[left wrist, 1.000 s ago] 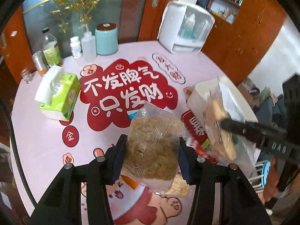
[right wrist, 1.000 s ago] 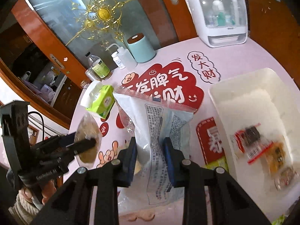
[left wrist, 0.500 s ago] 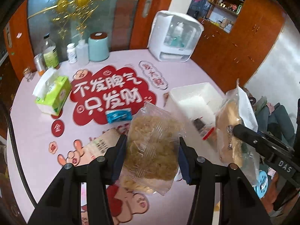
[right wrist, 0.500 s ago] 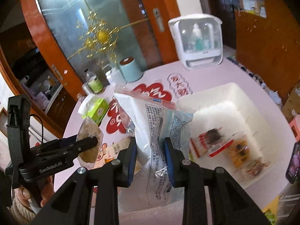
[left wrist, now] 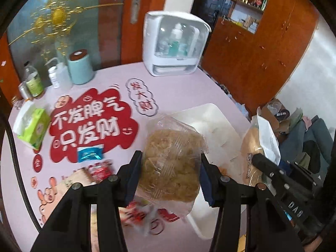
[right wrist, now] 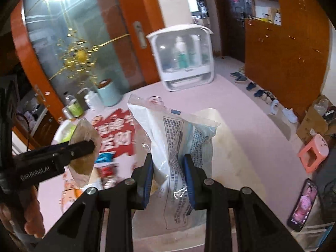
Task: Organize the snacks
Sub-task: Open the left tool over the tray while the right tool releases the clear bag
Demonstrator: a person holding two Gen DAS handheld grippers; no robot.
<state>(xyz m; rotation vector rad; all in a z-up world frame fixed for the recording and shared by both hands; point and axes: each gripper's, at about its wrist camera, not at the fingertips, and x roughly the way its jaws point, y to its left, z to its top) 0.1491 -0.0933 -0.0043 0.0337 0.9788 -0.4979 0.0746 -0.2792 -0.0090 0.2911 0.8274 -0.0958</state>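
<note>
1. Above the pink desk (left wrist: pixel 180 88), left gripper (left wrist: pixel 170 174): fingers clamped on a clear packet of golden flaky snack (left wrist: pixel 171 163), held in the air in front of the white bin (left wrist: pixel 212 113).
2. Right gripper (right wrist: pixel 168 176): fingers pinched tight on the waist of a white printed snack bag (right wrist: pixel 174 147), carried upright; the same bag appears at the right edge of the left view.
3. White bin: over the last second both cameras have risen and swung, so the bin that lay in plain sight, with a few small packets inside, now sits largely hidden behind the two held packs.
4. Change, read for the task: both packs look to have been carried over toward the bin (a judgement), so dropping them in seems the step in hand. Neither is released yet.
5. Loose on the desk: a blue packet (left wrist: pixel 90 152) and a red packet (left wrist: pixel 100 169), blurred, not yet sorted.
6. Bystanders: green tissue box (left wrist: pixel 33 128), teal canister (left wrist: pixel 80 67), white lidded cabinet (left wrist: pixel 174 46).
</note>
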